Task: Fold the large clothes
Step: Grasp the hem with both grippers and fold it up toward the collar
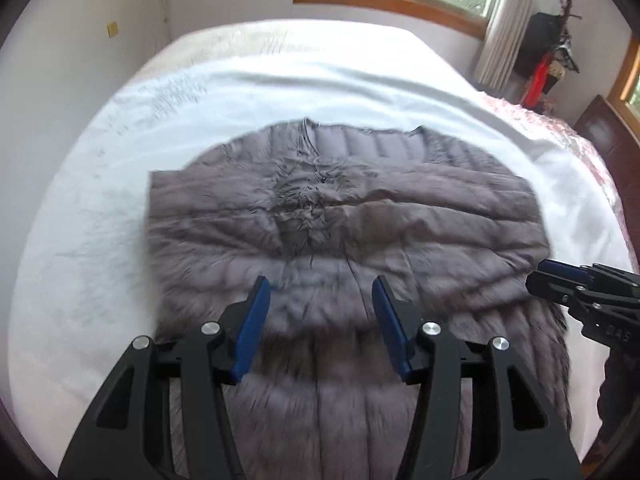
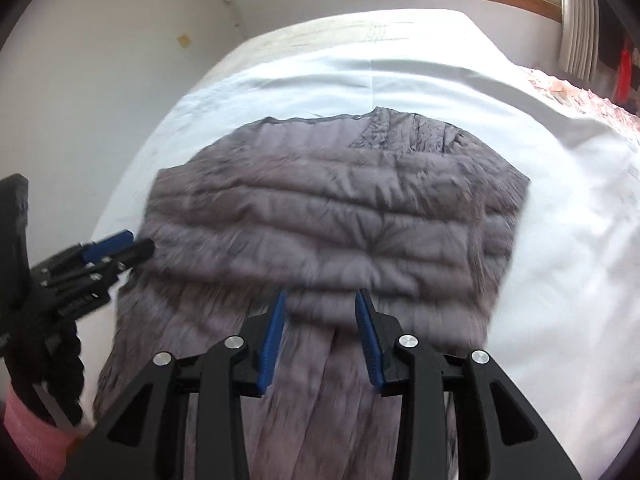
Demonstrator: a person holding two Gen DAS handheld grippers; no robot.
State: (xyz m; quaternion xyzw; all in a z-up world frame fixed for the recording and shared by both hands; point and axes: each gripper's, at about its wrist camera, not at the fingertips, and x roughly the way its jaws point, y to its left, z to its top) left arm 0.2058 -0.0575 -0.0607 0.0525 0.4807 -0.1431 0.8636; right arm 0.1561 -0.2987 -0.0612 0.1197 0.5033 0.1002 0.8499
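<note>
left gripper (image 1: 321, 286) jaws wide, empty | right gripper (image 2: 321, 299) jaws wide, empty | puffy jacket (image 1: 340, 216) 12 o'clock on bed (image 1: 100, 208) | risk: slick quilted folds springing open unpinned

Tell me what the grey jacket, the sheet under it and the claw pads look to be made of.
Grey jacket: thin synthetic shell, probably nylon or polyester, with soft fill; it is stitched in puffy horizontal channels and has a faint sheen. White sheet: matte woven fabric, likely cotton, with soft creases. Pads on the left claw: blue with a ribbed face, probably plastic or rubber; which one is unclear.
</note>
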